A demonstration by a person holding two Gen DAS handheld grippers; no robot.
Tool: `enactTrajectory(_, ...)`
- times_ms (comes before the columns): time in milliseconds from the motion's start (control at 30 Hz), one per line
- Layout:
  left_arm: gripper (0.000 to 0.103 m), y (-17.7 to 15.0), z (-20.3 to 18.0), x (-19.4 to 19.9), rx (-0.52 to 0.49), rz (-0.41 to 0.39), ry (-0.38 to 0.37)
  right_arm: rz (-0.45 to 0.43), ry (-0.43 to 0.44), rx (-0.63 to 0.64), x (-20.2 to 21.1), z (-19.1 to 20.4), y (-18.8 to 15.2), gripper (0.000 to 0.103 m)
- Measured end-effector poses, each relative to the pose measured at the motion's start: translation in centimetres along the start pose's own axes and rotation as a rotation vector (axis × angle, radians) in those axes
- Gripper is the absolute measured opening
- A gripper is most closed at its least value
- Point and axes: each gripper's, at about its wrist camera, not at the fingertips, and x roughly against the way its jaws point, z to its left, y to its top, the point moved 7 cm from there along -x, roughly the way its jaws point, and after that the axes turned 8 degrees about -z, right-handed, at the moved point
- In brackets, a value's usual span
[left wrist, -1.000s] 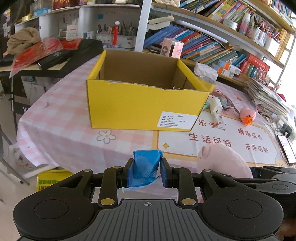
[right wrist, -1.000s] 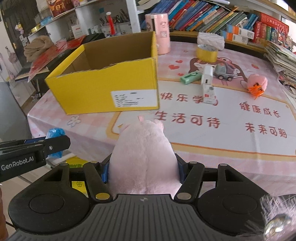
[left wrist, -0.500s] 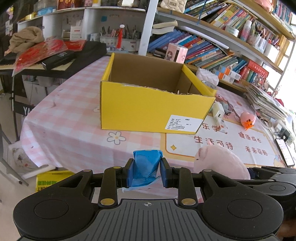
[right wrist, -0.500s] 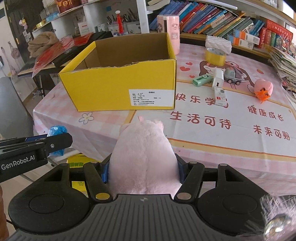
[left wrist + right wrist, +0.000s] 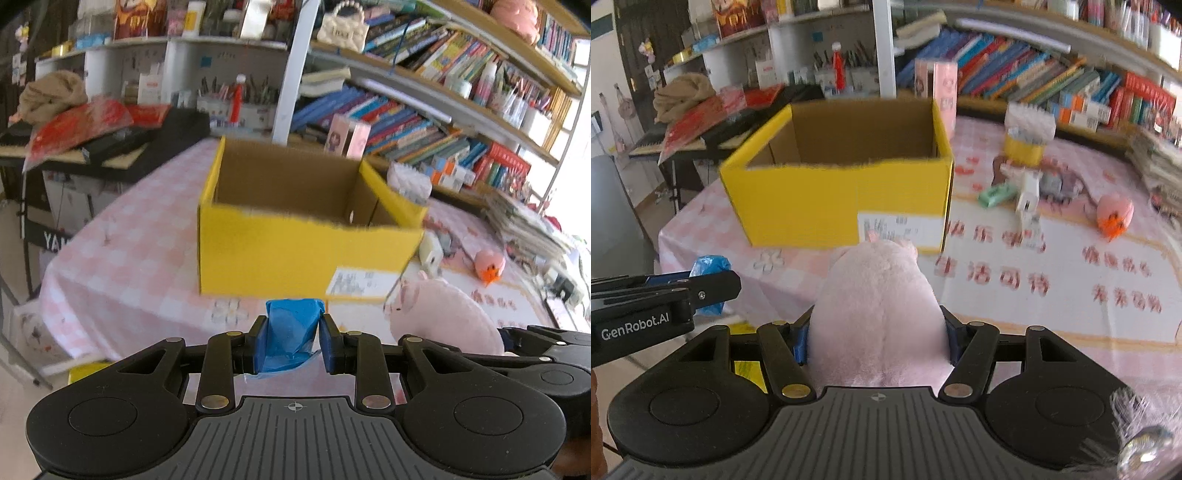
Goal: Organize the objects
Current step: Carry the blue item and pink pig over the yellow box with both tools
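Note:
My left gripper (image 5: 292, 341) is shut on a crumpled blue packet (image 5: 291, 330), held in the air before the table's near edge. My right gripper (image 5: 877, 339) is shut on a pink plush pig (image 5: 877, 302), also in the air; the pig shows in the left wrist view (image 5: 443, 317) at lower right. An open yellow cardboard box (image 5: 295, 254) stands on the pink checked tablecloth ahead, its inside looking empty; it shows in the right wrist view (image 5: 842, 199) too. The left gripper and blue packet (image 5: 709, 273) appear at the left of the right wrist view.
To the right of the box lie a white charger (image 5: 1027, 199), a green item (image 5: 997, 194), a small toy car (image 5: 1054, 184), a yellow tape roll (image 5: 1023, 149) and a pink-orange toy (image 5: 1113, 214). Bookshelves (image 5: 424, 122) run behind. A keyboard stand (image 5: 701, 136) is at the left.
Both grippers have moved forward and up towards the yellow box, which now looks nearer and more central. Both still hold their objects.

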Motion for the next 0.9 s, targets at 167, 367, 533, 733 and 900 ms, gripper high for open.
enactTrajectory(167, 0.027, 3.7, -0.7, -1.1, -0.01, -0.08, -0.01, -0.116, -0.021, 0.016, 0.0, -1.0, 3.5, 0.061)
enactTrajectory(367, 0.027, 8.1, -1.4, -3.5, -0.028, -0.153, 0.005, -0.227, -0.018, 0.019, -1.5, -1.9, 8.5, 0.061)
enactTrajectory(533, 0.027, 10.3, -1.1, -6.2, -0.028, -0.17, 0.042, -0.25, -0.014, 0.043, -4.6, -2.8, 11.8, 0.061)
enactTrajectory(733, 0.027, 11.1, -0.6, -10.2, -0.024, -0.133, 0.098, -0.195, 0.045, 0.102, -9.3, -3.1, 13.3, 0.061)
enactTrajectory(900, 0.027, 11.0, -0.1, -13.0, -0.016, -0.091, 0.154, -0.199, 0.105, 0.238, -12.3, -1.9, 13.7, 0.061)
